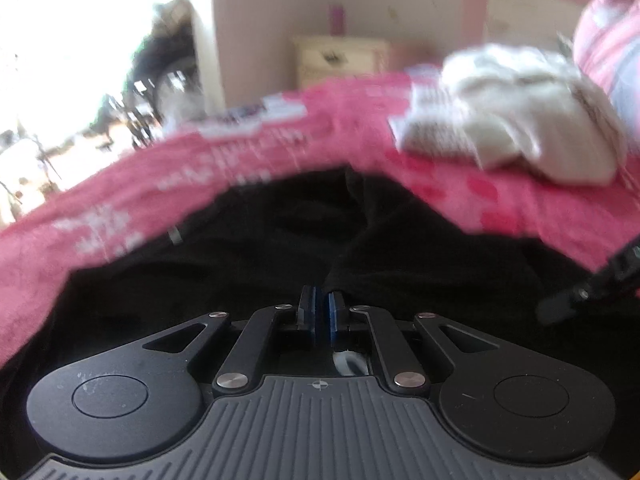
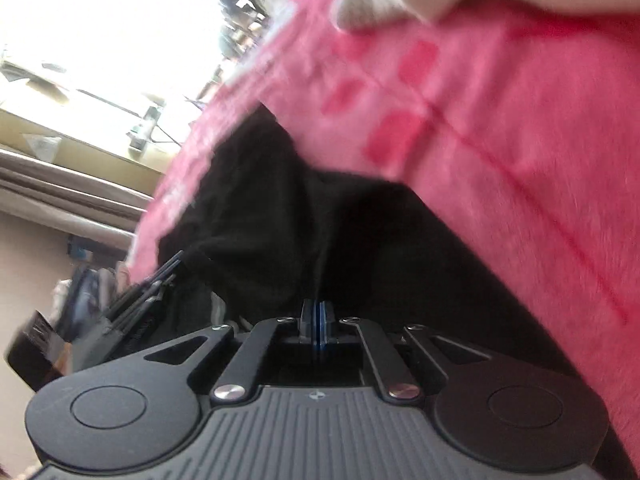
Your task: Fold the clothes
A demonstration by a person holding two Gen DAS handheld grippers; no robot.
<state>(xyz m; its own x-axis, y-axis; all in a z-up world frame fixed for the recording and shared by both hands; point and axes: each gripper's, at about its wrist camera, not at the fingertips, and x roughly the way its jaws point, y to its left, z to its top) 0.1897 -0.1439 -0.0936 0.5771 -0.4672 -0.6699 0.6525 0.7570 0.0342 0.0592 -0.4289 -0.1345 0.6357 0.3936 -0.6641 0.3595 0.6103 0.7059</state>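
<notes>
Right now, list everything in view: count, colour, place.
black garment: one, black, spread on the bed in front of both claws.
bedspread: one, pink with white print, under the garment.
pale clothes pile: one heap, cream-white, on the bed, far right.
pillow: one, pink, behind the pile.
nightstand: one, cream, by the wall.
bottle: one, purple, on the nightstand.
left claw: one, black with blue pads, shut on a fold of the garment.
right claw: one, same colours, pads shut together at the garment.
</notes>
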